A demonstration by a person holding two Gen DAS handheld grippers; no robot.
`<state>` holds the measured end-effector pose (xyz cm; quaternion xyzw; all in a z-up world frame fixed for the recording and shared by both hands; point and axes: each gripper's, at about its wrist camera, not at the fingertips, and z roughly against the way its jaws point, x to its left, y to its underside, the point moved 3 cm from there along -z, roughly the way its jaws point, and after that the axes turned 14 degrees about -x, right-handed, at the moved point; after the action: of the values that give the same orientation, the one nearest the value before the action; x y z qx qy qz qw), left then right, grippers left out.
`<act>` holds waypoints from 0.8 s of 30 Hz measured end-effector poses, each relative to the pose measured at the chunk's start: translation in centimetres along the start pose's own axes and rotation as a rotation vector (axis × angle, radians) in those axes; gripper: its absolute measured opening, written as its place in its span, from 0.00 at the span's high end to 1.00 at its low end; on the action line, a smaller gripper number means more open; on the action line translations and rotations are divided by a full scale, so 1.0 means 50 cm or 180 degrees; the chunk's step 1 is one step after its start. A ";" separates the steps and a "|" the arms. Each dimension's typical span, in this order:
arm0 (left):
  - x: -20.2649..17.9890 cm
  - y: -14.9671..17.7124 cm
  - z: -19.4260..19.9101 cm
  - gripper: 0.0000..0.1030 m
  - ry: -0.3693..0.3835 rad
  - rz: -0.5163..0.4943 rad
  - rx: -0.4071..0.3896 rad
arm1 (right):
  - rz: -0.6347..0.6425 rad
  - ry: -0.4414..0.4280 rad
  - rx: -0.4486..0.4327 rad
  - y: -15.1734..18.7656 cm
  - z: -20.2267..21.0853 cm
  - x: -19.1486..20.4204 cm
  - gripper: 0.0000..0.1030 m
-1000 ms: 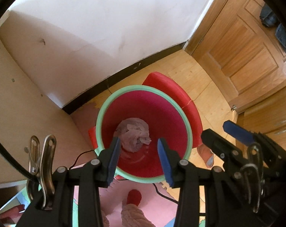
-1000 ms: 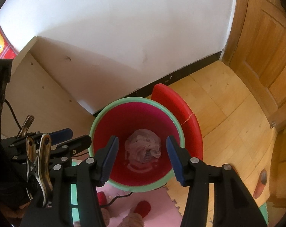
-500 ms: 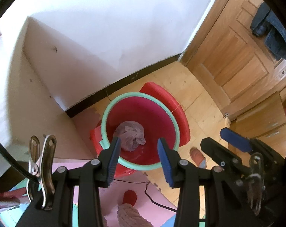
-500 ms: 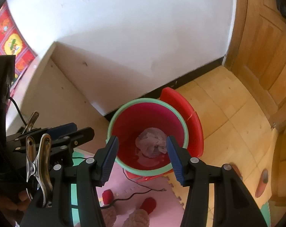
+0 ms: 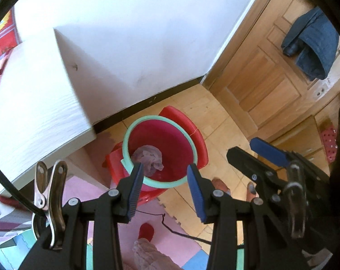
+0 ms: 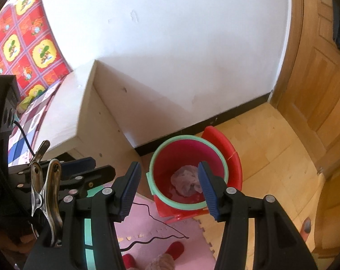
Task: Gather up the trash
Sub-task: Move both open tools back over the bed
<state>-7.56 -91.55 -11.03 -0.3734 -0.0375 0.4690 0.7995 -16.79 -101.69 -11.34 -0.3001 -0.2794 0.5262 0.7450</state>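
both tools, left tool (image 5: 165, 185) and right tool (image 6: 167, 187), have lifted away, jaws apart and empty; crumpled tissue (image 5: 149, 158) lies below in the red bin (image 5: 192, 144), so that piece looks collected

One red bin (image 5: 181, 144) with a green rim, holding one crumpled wad of paper (image 5: 148, 157). Two grippers, left gripper (image 5: 165, 189) and right gripper (image 6: 167, 186), both empty. One wooden door (image 5: 266, 78), one hanging dark garment (image 5: 314, 47).

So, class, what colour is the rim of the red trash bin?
The rim is mint green, clearest in the right wrist view.
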 end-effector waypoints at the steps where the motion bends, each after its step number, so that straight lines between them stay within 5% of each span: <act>1: 0.002 -0.001 0.011 0.59 0.0004 0.0003 -0.0014 | 0.0010 -0.0004 -0.0020 -0.002 0.008 0.011 0.48; 24: 0.220 0.036 0.377 0.59 -0.0545 0.0333 -0.0578 | 0.0418 -0.0438 -0.0289 0.001 0.155 0.359 0.48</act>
<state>-10.46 -71.87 -1.81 -0.4042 -0.1284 0.5349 0.7307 -17.29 -83.40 -4.45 -0.3144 -0.3332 0.5800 0.6736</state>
